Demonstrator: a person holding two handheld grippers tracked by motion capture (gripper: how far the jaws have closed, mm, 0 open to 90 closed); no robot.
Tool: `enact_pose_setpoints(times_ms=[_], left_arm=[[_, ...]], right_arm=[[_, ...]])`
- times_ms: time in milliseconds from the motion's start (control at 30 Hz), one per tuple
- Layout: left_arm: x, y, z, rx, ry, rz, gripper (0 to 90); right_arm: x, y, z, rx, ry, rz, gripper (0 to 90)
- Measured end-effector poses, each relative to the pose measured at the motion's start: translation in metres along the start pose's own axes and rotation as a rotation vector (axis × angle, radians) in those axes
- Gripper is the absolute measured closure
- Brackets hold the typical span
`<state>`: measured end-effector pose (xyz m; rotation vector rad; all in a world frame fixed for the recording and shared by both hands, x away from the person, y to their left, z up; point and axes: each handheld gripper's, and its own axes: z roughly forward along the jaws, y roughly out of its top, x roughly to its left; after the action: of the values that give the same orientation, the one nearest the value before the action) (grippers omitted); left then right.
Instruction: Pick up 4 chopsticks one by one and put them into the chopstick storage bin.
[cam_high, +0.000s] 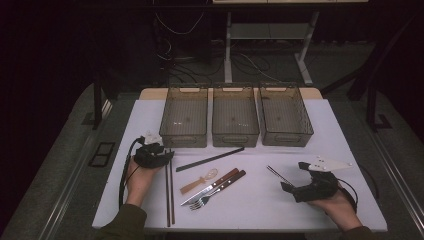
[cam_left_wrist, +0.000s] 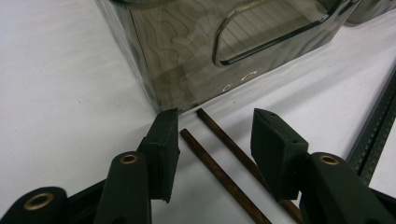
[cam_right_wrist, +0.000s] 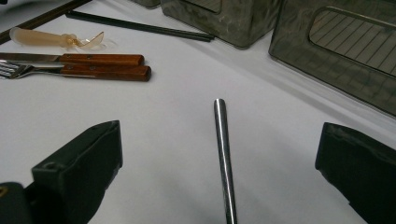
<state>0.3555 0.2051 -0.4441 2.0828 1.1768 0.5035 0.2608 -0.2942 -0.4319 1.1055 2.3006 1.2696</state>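
Two brown wooden chopsticks (cam_high: 169, 190) lie side by side at the table's left, pointing away from me. My left gripper (cam_high: 167, 155) is low over their far ends. In the left gripper view the chopsticks (cam_left_wrist: 219, 170) run between the jaws of the left gripper (cam_left_wrist: 215, 126), and the pads stand apart from them on either side. A thin metal rod (cam_high: 277, 175) lies at the right. My right gripper (cam_high: 295, 176) is wide open around it. In the right gripper view the rod (cam_right_wrist: 223, 154) rests on the table midway between the jaws of the right gripper (cam_right_wrist: 222, 135), untouched.
Three smoky translucent bins (cam_high: 185, 117) (cam_high: 235, 117) (cam_high: 285, 115) stand in a row at the back of the white table (cam_high: 325, 130). Mid-table lie a pair of black chopsticks (cam_high: 210, 159), a clear plastic spoon (cam_high: 200, 181), and a wooden-handled knife (cam_high: 212, 186) and fork (cam_high: 220, 192).
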Motion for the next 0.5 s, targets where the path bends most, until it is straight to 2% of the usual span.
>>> enact_pose_setpoints(times_ms=[233, 500], left_arm=[[-0.0018, -0.0005, 0.0027, 0.028, -0.003, 0.01, 55.1], [-0.0034, 0.0, 0.0046, 0.032, -0.003, 0.016, 58.7]], right_arm=[[-0.0001, 0.0, -0.0001, -0.002, -0.001, 0.001, 0.9], [-0.0001, 0.0, 0.0, -0.002, -0.001, 0.002, 0.9]])
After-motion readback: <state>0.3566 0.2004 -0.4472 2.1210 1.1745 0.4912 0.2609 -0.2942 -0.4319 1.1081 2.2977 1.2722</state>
